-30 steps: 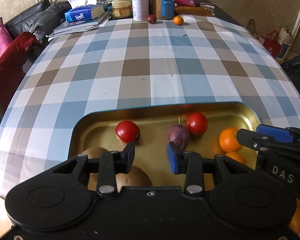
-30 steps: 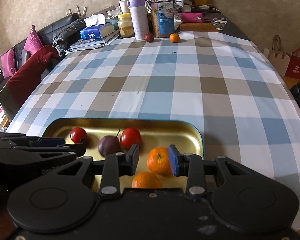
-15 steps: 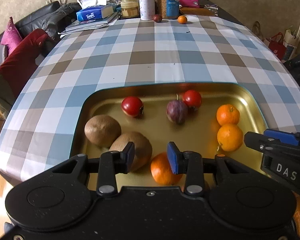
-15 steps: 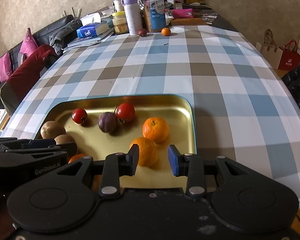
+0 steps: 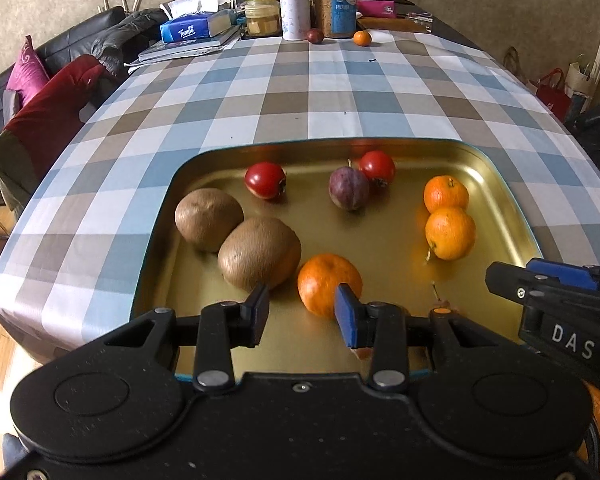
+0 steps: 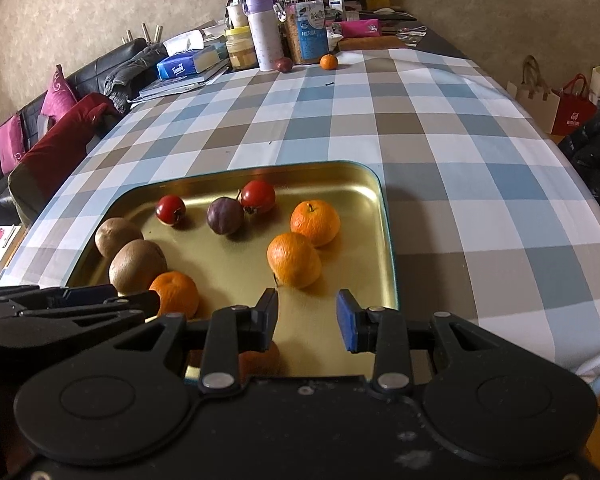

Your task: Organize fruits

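Observation:
A gold metal tray [image 5: 512, 204] [image 6: 384, 240] lies at the near edge of the checked table. It holds two brown kiwis [image 5: 236, 236] [image 6: 130, 254], two red tomatoes [image 5: 265, 180] [image 6: 170, 209], a purple plum [image 5: 348, 189] [image 6: 225, 215] and several oranges [image 5: 446, 216] [image 6: 304, 240]. My left gripper [image 5: 302, 314] is open and empty, just above an orange [image 5: 328, 288] at the tray's near side. My right gripper [image 6: 307, 316] is open and empty over the tray's near right corner, and shows at the right of the left wrist view [image 5: 556, 300].
At the far end of the table stand a jar [image 5: 262, 18], a bottle [image 5: 294, 0], a canister [image 5: 338, 4], a tissue box on books [image 5: 192, 32], a loose plum [image 5: 314, 36] and a small orange [image 5: 362, 38]. A sofa with cushions [image 5: 40, 92] is on the left; bags [image 6: 572, 106] stand on the right.
Both grippers have pulled back toward the near edge and risen, so the whole tray with kiwis and near oranges now shows. Both stay open. The fruit has not moved.

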Action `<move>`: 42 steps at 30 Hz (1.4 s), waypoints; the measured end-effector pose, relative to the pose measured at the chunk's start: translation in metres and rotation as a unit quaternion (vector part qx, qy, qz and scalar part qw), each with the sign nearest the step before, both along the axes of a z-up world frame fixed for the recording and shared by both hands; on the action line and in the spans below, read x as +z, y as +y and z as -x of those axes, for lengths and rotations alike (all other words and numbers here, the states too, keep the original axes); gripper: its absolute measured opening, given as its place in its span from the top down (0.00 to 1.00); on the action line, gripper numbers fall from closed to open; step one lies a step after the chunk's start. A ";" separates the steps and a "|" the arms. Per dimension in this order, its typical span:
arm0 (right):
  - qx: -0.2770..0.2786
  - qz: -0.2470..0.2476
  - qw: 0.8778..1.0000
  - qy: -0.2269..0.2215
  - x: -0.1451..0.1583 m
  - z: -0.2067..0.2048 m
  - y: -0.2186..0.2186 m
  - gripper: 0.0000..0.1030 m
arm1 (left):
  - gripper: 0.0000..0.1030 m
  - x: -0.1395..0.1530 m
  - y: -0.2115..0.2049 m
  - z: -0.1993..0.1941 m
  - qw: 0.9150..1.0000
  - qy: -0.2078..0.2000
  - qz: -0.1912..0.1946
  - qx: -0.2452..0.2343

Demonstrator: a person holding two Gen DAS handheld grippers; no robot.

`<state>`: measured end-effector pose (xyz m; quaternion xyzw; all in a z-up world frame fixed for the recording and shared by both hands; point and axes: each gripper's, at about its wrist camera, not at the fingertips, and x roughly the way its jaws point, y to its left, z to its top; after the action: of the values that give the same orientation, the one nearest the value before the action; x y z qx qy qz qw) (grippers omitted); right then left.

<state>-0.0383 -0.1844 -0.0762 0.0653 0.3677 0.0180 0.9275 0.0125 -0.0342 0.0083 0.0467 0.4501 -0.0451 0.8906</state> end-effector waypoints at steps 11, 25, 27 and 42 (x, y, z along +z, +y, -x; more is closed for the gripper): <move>-0.001 0.000 1.000 -0.007 -0.006 0.023 0.004 0.65 | 0.54 -0.001 0.000 0.021 1.000 -0.008 0.006 0.002; -0.008 0.002 1.000 -0.022 -0.009 0.051 0.001 0.65 | 0.54 -0.001 -0.002 0.045 1.000 -0.028 -0.002 0.013; -0.012 0.004 1.000 -0.022 -0.010 0.052 0.000 0.65 | 0.54 0.000 -0.003 0.046 1.000 -0.029 -0.001 0.011; -0.020 -0.001 0.999 -0.025 -0.009 0.056 -0.004 0.65 | 0.53 0.003 -0.007 0.052 0.999 -0.038 0.002 0.003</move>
<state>-0.0945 -0.1886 -0.0849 0.0727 0.3428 0.0018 0.9366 -0.0392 -0.0415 0.0114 0.0451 0.4162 -0.0421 0.9072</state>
